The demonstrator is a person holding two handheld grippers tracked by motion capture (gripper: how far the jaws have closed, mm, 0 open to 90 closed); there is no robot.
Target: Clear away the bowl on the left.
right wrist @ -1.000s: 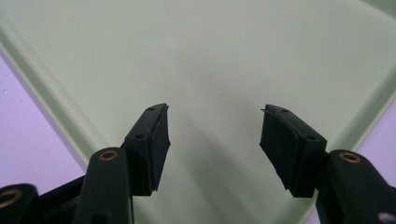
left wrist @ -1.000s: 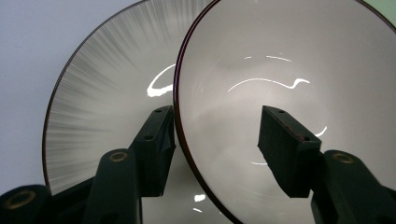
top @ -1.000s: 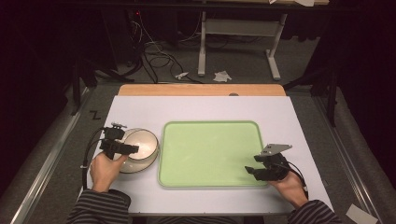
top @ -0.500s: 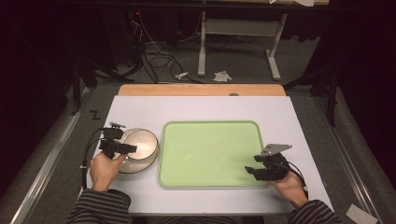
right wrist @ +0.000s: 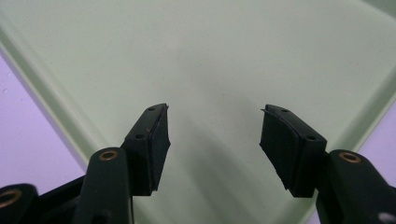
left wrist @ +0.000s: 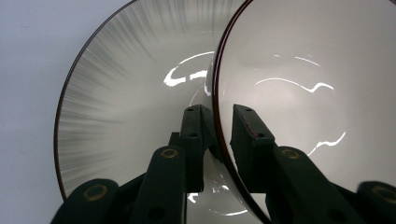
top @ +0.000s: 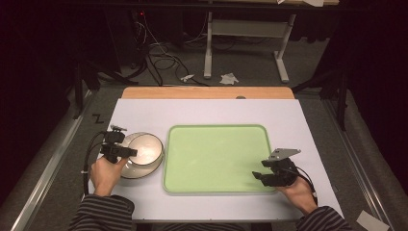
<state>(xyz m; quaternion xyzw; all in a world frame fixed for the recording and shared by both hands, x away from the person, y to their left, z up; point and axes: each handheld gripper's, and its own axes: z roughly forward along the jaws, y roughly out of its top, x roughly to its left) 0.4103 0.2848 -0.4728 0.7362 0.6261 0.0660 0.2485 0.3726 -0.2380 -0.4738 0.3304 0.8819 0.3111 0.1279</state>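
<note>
Tabletop of pale lilac-white board [top: 207,113] spans most of the high view, with a strip of bare wood [top: 207,92] along its far edge and dark floor with cables beyond. Centred on it lies a large light-green rectangular plastic tray [top: 216,156] with rounded corners and a raised rim; its flat bed carries nothing.

Just off the tray's left side sits a wide shallow grey ceramic plate [top: 126,171] with fine radial streaks, and a smaller glossy white ceramic bowl [top: 144,148] with a thin dark rim rests in it, close to the tray's edge but apart from it. In the left gripper view the plate [left wrist: 121,93] shows at the left and the bowl [left wrist: 308,60] at the right, tilted across the frame.

The person's left hand [top: 107,172] holds the left gripper [top: 121,152] at the near-left part of the bowl. Its jaws have just been closing, and in its own view the left gripper [left wrist: 219,135] straddles the bowl's rim: one pad stands outside the wall, the other inside, with the thin wall between them and next to no gap left, so it appears to pinch the rim.

The right hand [top: 299,192] holds the right gripper [top: 257,176] over the tray's near-right corner. In its own view the right gripper [right wrist: 215,135] has its jaws spread wide, nothing between them, above the green tray [right wrist: 210,56]
</note>
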